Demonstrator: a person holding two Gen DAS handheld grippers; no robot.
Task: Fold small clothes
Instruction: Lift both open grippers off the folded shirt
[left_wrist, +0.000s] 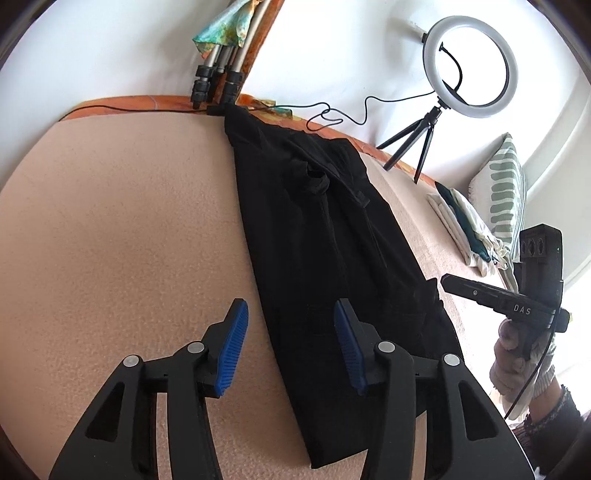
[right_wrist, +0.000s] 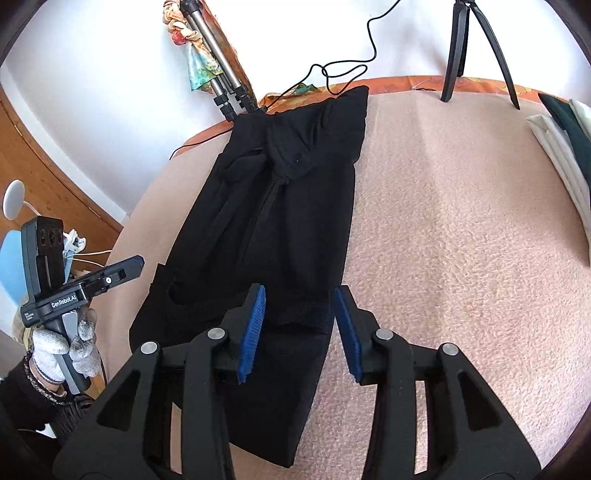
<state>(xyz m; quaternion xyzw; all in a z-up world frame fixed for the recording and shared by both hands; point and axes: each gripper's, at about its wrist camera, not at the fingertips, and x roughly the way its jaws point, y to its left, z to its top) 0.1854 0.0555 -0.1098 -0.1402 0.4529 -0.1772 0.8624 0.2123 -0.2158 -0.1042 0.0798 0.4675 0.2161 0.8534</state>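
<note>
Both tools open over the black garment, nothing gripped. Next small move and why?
Probably lower both tools onto the near hem and close. The black garment lies flat in a long strip on the pink blanket, so a crosswise fold seems next. The left tool straddles its left edge, the right tool its right edge, jaws apart, empty.

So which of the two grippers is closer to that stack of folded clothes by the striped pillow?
The right gripper: it's between the black garment and the stack. The left gripper is across the garment.
</note>
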